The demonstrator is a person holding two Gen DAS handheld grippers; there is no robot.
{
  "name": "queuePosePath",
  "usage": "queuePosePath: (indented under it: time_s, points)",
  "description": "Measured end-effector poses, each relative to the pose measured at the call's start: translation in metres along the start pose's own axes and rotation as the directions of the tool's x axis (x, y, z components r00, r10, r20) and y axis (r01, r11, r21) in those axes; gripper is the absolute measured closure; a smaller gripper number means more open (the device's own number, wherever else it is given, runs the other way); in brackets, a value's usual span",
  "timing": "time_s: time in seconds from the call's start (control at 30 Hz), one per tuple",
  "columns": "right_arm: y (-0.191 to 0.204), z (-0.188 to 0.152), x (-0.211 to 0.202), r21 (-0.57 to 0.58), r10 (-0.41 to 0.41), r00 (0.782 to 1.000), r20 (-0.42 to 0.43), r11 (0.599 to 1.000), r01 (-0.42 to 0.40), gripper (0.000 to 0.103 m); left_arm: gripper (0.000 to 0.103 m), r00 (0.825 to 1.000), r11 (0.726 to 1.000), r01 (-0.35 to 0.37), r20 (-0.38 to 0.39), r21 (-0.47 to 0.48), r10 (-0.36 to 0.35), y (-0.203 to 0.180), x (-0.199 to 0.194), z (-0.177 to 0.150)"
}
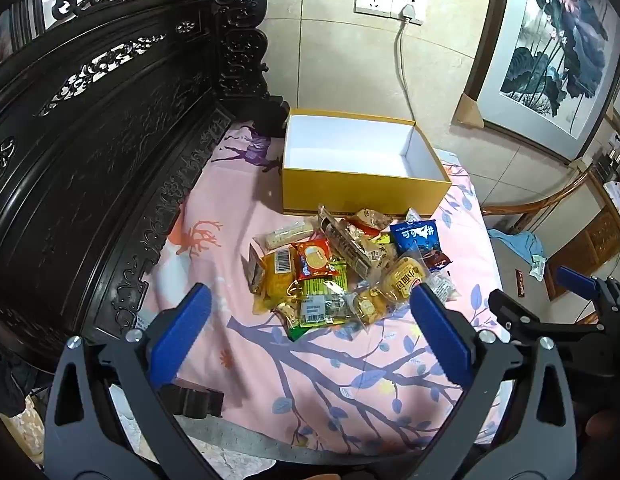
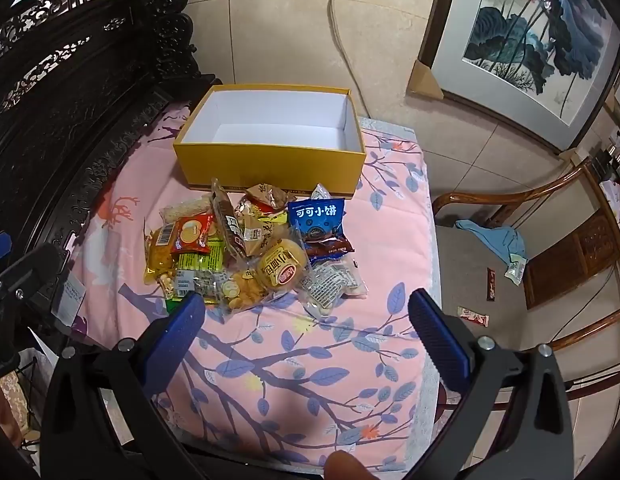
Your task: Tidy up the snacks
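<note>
hovering left gripper (image 1: 310, 320) agape; snack pile (image 1: 345, 272) abutting box (image 1: 361, 192) front edge

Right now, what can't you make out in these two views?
- Bottom packets of the snack pile: covered by the packets on top, both views.
- Yellow box floor near the front: hidden by its front wall, both views.
- Small wrappers on the floor: too small to read, right wrist view.
- Right tongs: cut off by the frame edge in the left wrist view.
</note>
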State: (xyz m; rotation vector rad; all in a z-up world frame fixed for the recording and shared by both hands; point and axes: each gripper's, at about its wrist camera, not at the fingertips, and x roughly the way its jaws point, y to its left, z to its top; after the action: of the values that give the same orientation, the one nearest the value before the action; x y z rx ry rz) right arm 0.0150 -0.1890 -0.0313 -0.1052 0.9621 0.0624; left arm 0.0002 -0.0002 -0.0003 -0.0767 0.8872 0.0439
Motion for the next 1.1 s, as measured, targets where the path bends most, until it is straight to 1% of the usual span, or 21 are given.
queuePosePath:
  time_s: [0.4,1.1]
  points:
    - [0.0017,-0.0024,-0.0038,-0.005,0.009,1.0,-0.007,1.0,-0.009,0.001,0.002,1.0,1.0,-0.001,-0.001,-0.003,0.001,0.0017,0.0,-0.0025]
    - [-0.0008,-0.0016,0.0016,0.002,0.012,1.0,-0.017,1.0,-0.012,0.001,0.002,1.0,1.0,-0.006,-0.007,-0.004,0.006,0.0025,0.0019,-0.0042]
